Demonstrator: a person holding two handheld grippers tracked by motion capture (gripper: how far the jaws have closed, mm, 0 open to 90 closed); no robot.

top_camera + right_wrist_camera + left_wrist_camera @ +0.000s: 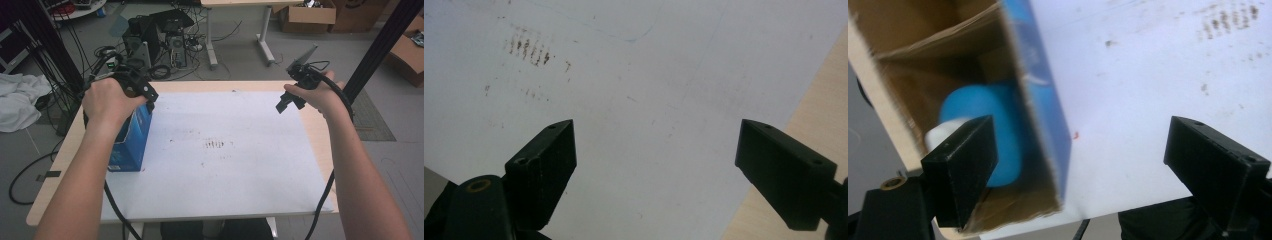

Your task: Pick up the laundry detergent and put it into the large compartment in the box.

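1. The blue box [131, 142] stands upright at the left edge of the white sheet [220, 150], open top facing up. I hold the left gripper [142, 92] directly above that opening.

2. In the left gripper view the jaws are spread wide and hold nothing. One jaw hangs over the box mouth; the other hangs over bare sheet outside the box's blue wall.

3. Inside the box [1013, 100] lies a blue object with a white end [983, 130], low against the near wall. It looks rounded, perhaps a bottle, but blur keeps me from saying more.

4. Right gripper [295, 95] is raised over the far right of the sheet, jaws released and empty, well apart from the box. Its own view looks down on stained sheet [634, 100] and a strip of wooden table [824, 100].

5. Judgement: the step in hand is reaching into the box for the blue object.

6. To do it well, I should shift left so both jaws clear the cardboard rim, then descend straight, since the opening looks narrow for this jaw spread.

7. Narrow the jaws somewhat before entry and close across the object's short width.

8. Risk: the light box may tip or lift with the object. The right gripper could steady the wall.
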